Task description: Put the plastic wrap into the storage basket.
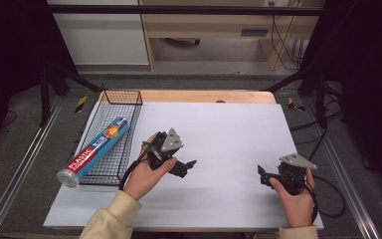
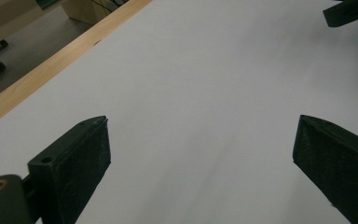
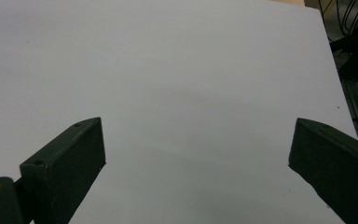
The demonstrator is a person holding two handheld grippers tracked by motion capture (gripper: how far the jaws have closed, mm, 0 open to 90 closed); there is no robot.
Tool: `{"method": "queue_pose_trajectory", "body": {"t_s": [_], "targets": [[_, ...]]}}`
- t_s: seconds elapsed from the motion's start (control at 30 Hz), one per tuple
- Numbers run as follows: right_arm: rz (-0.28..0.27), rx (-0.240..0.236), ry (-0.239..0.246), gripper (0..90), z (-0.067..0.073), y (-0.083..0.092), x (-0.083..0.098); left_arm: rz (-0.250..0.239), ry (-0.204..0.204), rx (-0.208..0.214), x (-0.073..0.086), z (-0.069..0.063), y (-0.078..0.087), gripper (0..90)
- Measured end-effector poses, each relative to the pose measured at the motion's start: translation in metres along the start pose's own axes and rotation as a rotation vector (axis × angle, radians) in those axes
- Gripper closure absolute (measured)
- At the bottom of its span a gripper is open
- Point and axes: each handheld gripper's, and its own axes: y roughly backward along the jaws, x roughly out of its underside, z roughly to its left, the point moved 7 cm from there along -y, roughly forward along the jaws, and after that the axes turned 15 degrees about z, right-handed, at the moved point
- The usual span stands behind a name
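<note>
Since the blue roll of plastic wrap (image 1: pixel 93 151) is lying lengthwise in the black wire basket (image 1: pixel 129 97) at the left of the table, with its capped near end sticking out past the basket's near rim, the placing step can be judged as done, or very nearly so. Whether the roll is fully seated on the basket floor or is propped on the rim cannot be told from the high view, so a small correction may yet be needed. Nothing is held by either tool. The left gripper (image 1: pixel 188 166) is seen just right of the basket, pointed toward the middle of the table and away from the roll, and in the left gripper view its jaws are spread wide over bare white sheet (image 2: pixel 205 93). The right gripper (image 1: pixel 261 175) is held well apart from the basket, near the right front of the table, and its jaws are likewise spread wide with nothing between them. No other object is seen on the sheet, so little appears to be left beyond the hands being rested.
</note>
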Motion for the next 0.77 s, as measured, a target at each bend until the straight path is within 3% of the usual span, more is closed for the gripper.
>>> {"method": "queue_pose_trajectory", "body": {"t_s": [0.23, 0.43, 0.57, 0.77], "targets": [[0.006, -0.002, -0.002, 4.1, 0.0, 0.0, 0.002, 0.011, 0.017, 0.029, 0.015, -0.001, -0.014, 4.1], [0.016, -0.005, 0.0, 4.1, 0.0, -0.002, 0.004, 0.048, 0.035, 0.041, 0.041, 0.0, -0.027, 4.1], [0.021, -0.02, 0.0, 3.9, 0.002, -0.005, 0.005, 0.047, 0.041, 0.022, 0.058, 0.001, -0.027, 4.1], [0.035, -0.049, 0.001, 4.5, 0.005, -0.01, 0.007, 0.012, 0.045, 0.008, 0.069, 0.002, -0.017, 4.1]]}}
